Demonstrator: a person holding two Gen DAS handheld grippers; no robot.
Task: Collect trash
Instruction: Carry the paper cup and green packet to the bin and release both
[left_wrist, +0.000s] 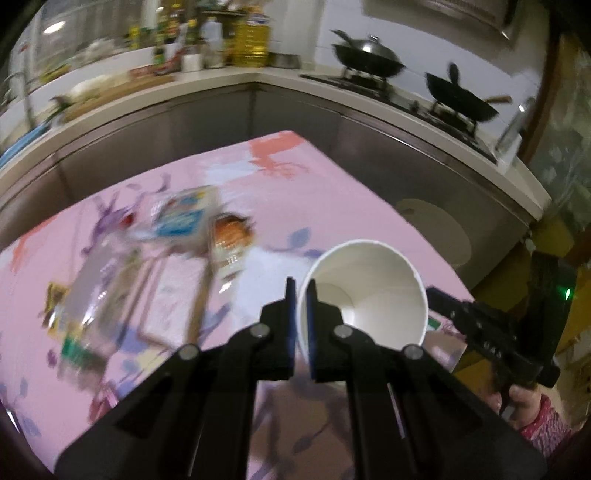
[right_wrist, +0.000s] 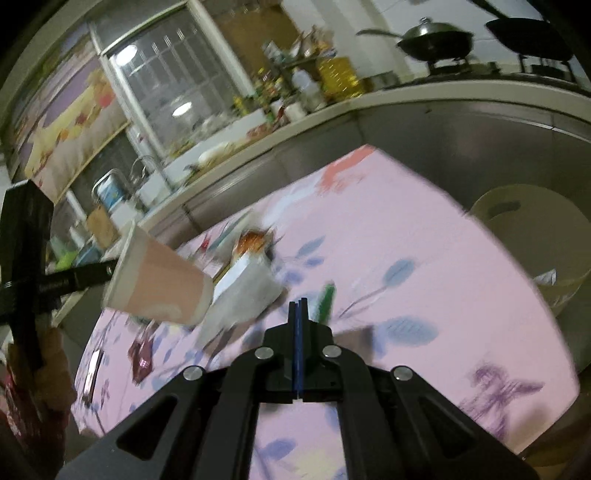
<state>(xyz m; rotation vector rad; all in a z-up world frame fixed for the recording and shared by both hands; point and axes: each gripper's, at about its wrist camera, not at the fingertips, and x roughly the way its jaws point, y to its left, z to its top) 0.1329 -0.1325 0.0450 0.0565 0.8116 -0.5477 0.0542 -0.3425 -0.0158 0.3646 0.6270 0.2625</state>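
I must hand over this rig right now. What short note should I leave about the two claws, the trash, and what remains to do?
Left claw: shut on the wall of the white paper cup with a pinkish outside, held in the air, one finger inside it.
Right claw: shut, seems to hold nothing.
Cream round plastic bin: on the floor beside the pink flowered tablecloth.
Done: the cup is picked up.
Left: the cup is not yet in the bin. Blurred wrappers and packets lie on the cloth, also a small green item.
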